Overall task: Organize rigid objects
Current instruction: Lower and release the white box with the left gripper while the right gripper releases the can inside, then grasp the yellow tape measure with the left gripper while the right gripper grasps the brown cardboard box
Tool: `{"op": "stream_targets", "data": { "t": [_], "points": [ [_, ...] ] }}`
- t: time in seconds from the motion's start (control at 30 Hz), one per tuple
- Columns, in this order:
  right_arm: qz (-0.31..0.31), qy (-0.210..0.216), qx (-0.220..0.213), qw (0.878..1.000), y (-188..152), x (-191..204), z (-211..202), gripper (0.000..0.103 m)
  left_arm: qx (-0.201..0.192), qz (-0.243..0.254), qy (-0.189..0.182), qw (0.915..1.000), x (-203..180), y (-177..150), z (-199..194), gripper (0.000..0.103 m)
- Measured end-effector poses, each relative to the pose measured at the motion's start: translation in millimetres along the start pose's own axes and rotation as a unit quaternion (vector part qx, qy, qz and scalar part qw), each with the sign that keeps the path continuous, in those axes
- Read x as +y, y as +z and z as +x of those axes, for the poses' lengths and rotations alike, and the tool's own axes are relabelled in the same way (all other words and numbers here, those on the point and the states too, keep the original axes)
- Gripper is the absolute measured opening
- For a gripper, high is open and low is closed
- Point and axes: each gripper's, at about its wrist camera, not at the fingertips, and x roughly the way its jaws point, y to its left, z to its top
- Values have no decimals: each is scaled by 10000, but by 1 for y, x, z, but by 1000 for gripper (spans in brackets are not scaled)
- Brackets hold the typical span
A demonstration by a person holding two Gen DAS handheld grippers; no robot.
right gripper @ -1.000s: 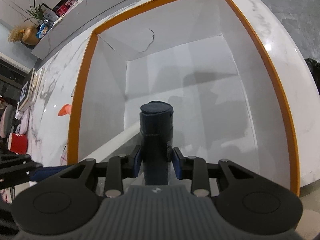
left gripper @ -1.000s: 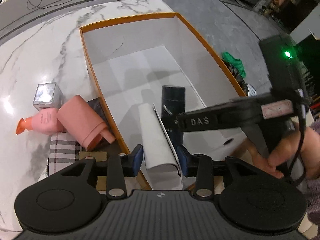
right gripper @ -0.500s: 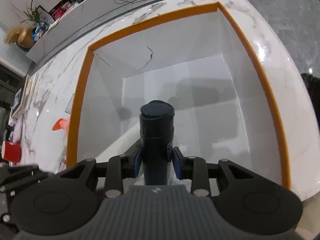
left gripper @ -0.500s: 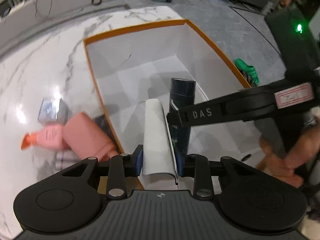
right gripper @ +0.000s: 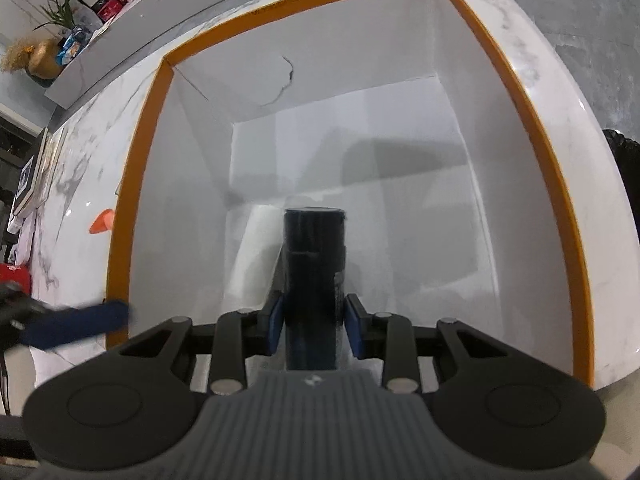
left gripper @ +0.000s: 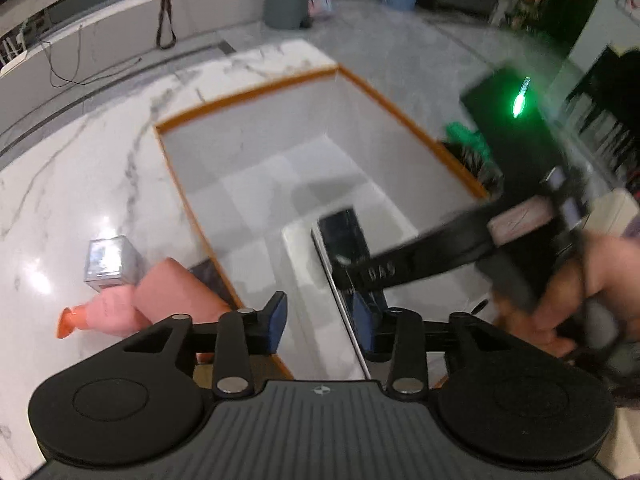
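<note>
Nearest in the left wrist view, the left tongs (left gripper: 320,322) stand spread apart, their blue pads clear of the white box (left gripper: 316,280) that lies between them on the floor of the orange-rimmed carton (left gripper: 404,120). Just right of that white box a dark cylindrical bottle (left gripper: 344,232) stands in the carton, crossed by the black arm of the other tool, which a hand (left gripper: 588,280) holds at the right edge.

In the right wrist view, the right tongs (right gripper: 314,322) have their blue pads beside the dark cylindrical bottle (right gripper: 314,264), one on each side; whether they press it or have just let go cannot be told. The white box (right gripper: 256,248) lies at the bottle's left.

Left of the carton, on the marble tabletop (left gripper: 80,168), a pink bottle (left gripper: 104,308) with an orange cap lies on its side, touching a pink tube (left gripper: 172,296). Just beyond them sits a small silver box (left gripper: 108,258).
</note>
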Motion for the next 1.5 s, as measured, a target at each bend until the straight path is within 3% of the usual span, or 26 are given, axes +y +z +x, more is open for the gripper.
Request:
{"op": "stream_targets", "data": {
  "t": [0.33,0.47,0.6,0.97,1.27,1.5],
  "points": [
    [-236,49,216,9995,-7,21,13,32,-327,-903,293,9949,40,-10,-21,52],
    [-283,67,209,9994,-7,27,17,32,-273,-1200,140,9923,50,-22,-15,52],
    [-109,202,144,9996,-6,23,15,35,-191,-1250,17,9920,50,-28,-8,51],
    [-68,240,230,9994,-9,29,24,29,-183,-1399,-428,9891,50,-33,0,29],
    [-214,139,151,9996,-20,39,23,29,-210,-1294,-508,9901,46,-30,-4,28],
    [-559,-113,-338,9978,-29,46,3,35,-396,-1126,-489,9916,46,-37,-28,29]
  ]
}}
